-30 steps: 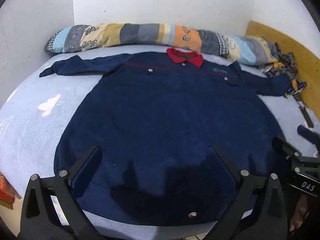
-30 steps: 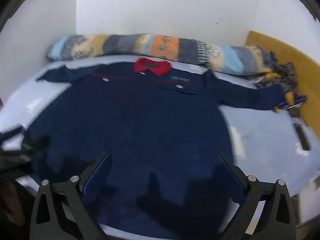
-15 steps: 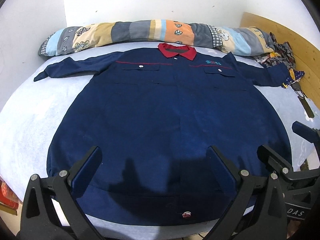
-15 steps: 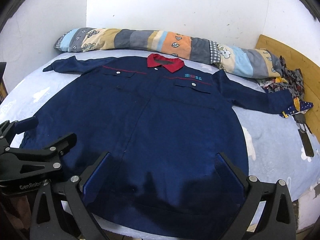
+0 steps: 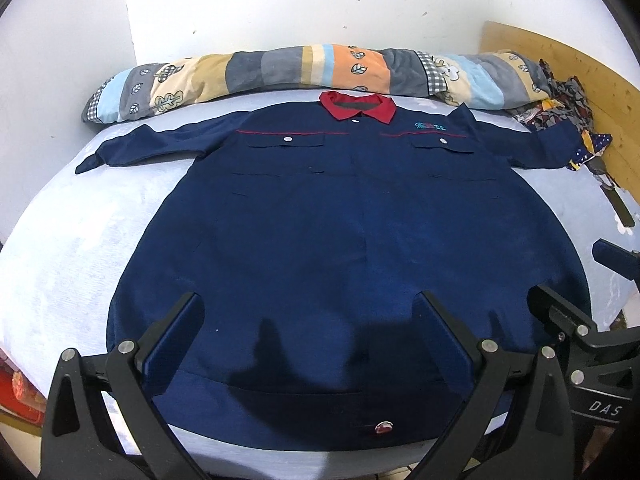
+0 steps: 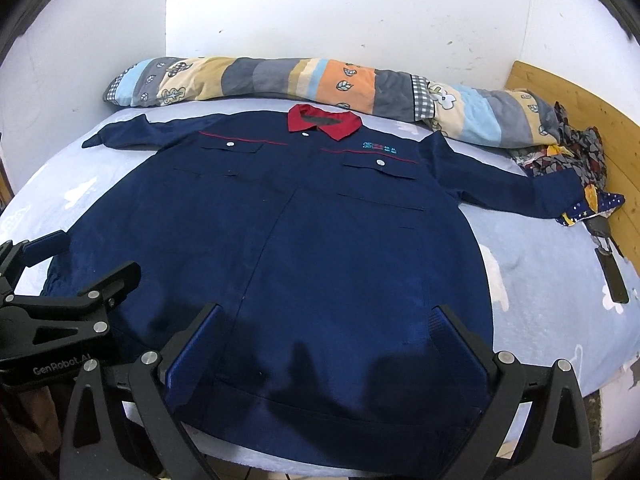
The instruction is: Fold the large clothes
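A large navy work jacket (image 5: pixel 352 232) with a red collar (image 5: pixel 358 107) lies flat, front up, on the bed, both sleeves spread out; it also shows in the right wrist view (image 6: pixel 288 240). My left gripper (image 5: pixel 310 312) is open and empty above the jacket's hem, left of middle. My right gripper (image 6: pixel 326 320) is open and empty above the hem, right of middle. Each gripper shows in the other's view: the right one (image 5: pixel 576 292) at the jacket's lower right edge, the left one (image 6: pixel 76 256) at its lower left edge.
The bed has a light blue sheet (image 5: pixel 72 248). A long striped patchwork pillow (image 5: pixel 304 70) lies along the white back wall. A wooden headboard (image 6: pixel 580 104) stands at the right, with a patterned cloth pile (image 6: pixel 568 152) and a dark strap (image 6: pixel 612 276) beside it.
Both grippers have swung to face the jacket squarely and now hold steady side by side above its hem. The jacket has not moved. Both stay open.
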The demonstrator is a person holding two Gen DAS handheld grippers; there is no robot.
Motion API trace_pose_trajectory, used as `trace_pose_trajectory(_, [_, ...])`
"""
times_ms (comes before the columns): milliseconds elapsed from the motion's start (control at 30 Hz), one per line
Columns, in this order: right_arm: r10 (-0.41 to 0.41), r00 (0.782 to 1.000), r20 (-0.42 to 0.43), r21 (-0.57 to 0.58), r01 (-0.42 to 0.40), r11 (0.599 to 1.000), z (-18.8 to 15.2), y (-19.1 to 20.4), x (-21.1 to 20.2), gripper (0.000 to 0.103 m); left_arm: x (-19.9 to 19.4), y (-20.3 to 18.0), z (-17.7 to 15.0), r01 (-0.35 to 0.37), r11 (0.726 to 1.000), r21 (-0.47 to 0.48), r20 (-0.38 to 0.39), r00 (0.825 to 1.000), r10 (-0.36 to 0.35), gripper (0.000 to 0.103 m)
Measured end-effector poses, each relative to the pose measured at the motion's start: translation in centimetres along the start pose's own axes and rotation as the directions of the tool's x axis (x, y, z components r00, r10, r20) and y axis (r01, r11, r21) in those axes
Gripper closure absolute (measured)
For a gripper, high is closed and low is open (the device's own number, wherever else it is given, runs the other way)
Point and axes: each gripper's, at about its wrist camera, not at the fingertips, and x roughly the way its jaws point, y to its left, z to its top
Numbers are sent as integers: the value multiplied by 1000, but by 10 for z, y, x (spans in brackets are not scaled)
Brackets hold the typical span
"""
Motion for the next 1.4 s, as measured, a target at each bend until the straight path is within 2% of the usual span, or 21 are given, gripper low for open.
trace_pose_trajectory(167, [-1, 1000, -2, 3, 1, 1000, 0, -4, 0, 1, 0, -3, 1, -18, 1000, 17, -21, 1000, 19, 0])
trace_pose_trajectory(400, [-11, 1000, -8, 4, 11, 1000, 0, -3, 3, 1, 0, -2, 1, 7, 1000, 20, 23, 1000, -8, 0])
trace_pose_trajectory(1400, [-35, 999, -4, 0, 35, 999, -4, -8, 0, 1, 1, -1, 2, 13, 1000, 12, 9, 1000, -14, 0])
